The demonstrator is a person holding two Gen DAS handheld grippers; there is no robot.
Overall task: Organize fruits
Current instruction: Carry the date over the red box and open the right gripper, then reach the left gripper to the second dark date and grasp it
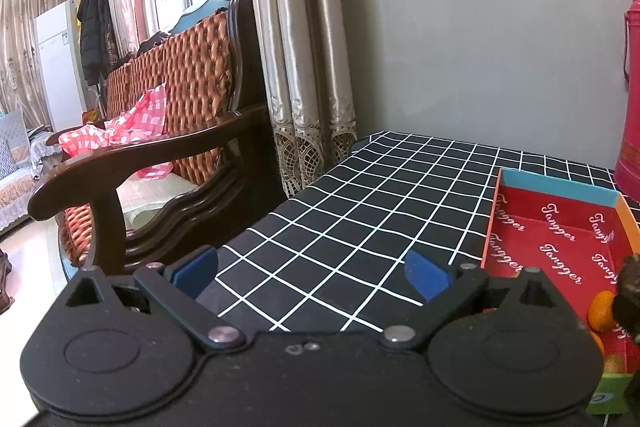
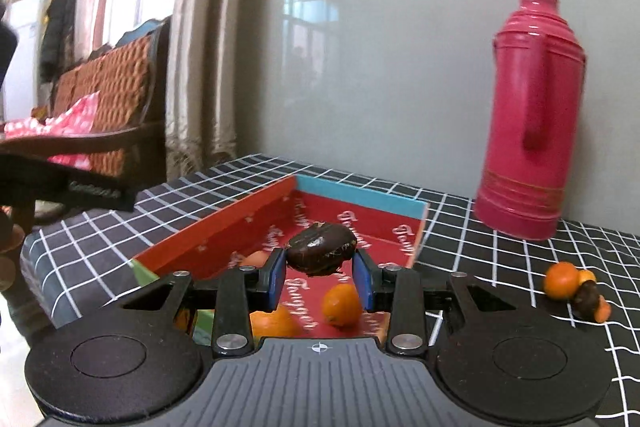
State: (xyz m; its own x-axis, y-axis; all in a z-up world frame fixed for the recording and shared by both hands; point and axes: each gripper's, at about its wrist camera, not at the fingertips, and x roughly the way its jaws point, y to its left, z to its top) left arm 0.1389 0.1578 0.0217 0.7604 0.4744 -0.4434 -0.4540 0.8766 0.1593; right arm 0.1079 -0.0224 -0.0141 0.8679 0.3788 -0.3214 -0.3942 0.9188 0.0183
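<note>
We saw the table (image 1: 360,211) first, covered in a black cloth with a white grid, set against a grey wall (image 1: 480,27). Beside it stood a dark wooden sofa (image 1: 168,147) with woven orange cushions and a pink checked cloth (image 1: 132,123) lying on its seat, and pale curtains (image 1: 296,47) hung between sofa and wall. A tall pink thermos (image 2: 532,119) stood upright on the table near the wall, just to the right of the box.

The red cardboard box (image 2: 224,231), with a blue far wall and white lettering inside, lay open on the cloth. In it we counted at least two oranges: one orange (image 2: 341,305) on the box floor below the held fruit, and a second orange (image 2: 276,323) closer to the camera, partly hidden by the gripper.

Our left gripper (image 1: 312,271) hovered over bare cloth to the left of the box, its blue pads spread wide with nothing between them.

Our right gripper (image 2: 320,273) was above the box, its pads pinching a dark brown fruit (image 2: 322,253) from both sides, clear of the box floor.

On the cloth to the right of the box lay a small cluster (image 2: 576,291) of loose fruit, orange and dark brown pieces touching one another, well apart from the thermos.
</note>
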